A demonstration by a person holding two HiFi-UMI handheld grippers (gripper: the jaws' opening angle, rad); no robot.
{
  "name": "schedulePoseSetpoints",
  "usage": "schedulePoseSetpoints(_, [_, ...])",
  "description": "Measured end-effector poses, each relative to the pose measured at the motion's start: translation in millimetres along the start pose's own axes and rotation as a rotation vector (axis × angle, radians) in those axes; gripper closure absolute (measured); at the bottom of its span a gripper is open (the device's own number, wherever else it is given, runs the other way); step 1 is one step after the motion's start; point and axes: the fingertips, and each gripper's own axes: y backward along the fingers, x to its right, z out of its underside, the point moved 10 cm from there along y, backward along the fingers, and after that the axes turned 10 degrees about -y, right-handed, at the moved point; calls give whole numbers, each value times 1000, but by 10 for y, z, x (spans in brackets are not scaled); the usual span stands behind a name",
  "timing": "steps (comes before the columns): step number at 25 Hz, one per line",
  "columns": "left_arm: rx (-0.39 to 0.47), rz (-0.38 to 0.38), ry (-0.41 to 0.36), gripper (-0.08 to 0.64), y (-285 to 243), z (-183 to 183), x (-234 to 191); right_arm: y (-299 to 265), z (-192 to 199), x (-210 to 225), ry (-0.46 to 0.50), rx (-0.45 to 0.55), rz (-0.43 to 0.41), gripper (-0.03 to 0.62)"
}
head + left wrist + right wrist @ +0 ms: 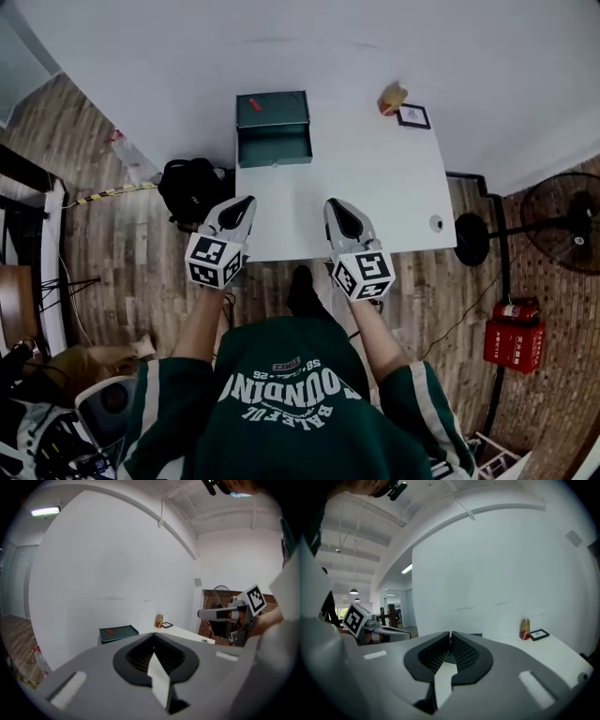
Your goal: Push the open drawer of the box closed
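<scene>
White table [375, 202] | box drawer [274, 147] open | left gripper [247, 201] jaws together, empty | right gripper [331, 203] likewise

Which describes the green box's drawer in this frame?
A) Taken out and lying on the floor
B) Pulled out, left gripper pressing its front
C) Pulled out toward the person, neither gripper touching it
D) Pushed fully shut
C: in the head view the drawer juts from the green box, while the left gripper and right gripper hang near the table's near edge, apart from it.
</scene>
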Motion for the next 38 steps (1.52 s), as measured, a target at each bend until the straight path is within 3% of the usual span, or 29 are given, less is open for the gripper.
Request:
schedulePoseSetpoints(7, [-16,-127,47,508,-425,-167,-220,-726,-266,478,18,-61,-110,594])
schedulePoseSetpoints(14, [-26,-188,75,508,-464,-129,-323,-1144,-238,488,10,-106,-186,594])
schedulePoseSetpoints(26, [-49,-141,97,508,-697,-6,-777,-1694,-60,332,-11,-172,-191,594])
schedulePoseSetpoints(38, [-161,-72,156,508,-848,446,-927,-1958,641,380,-93,-356,-144,592])
